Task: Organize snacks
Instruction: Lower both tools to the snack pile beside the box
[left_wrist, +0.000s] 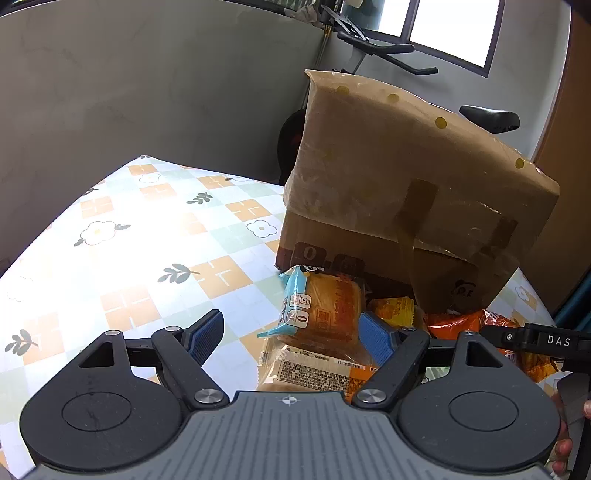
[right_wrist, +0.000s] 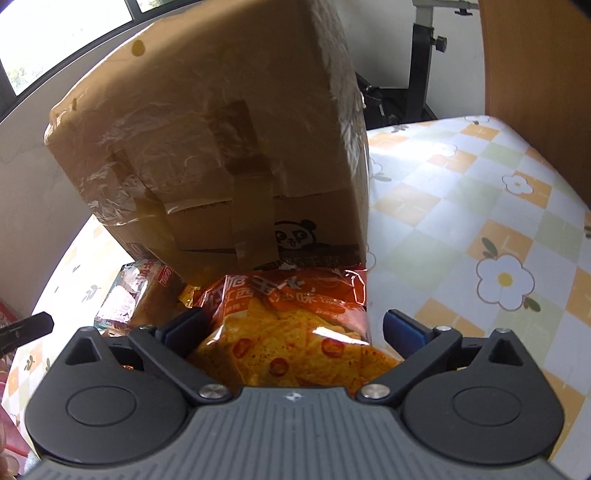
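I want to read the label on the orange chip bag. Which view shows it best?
The right wrist view: the chip bag fills the centre, between the open right gripper's fingers, with its print and chip picture facing the camera. The left wrist view shows only a crumpled orange part at the right, partly behind the other gripper.

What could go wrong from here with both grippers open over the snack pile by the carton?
1. The open right gripper straddles the glossy orange chip bag; closing may crush chips or slip.
2. The brown taped cardboard box overhangs the packets, so lifting might snag it.
3. The open left gripper sits close beside the right, risking collision.
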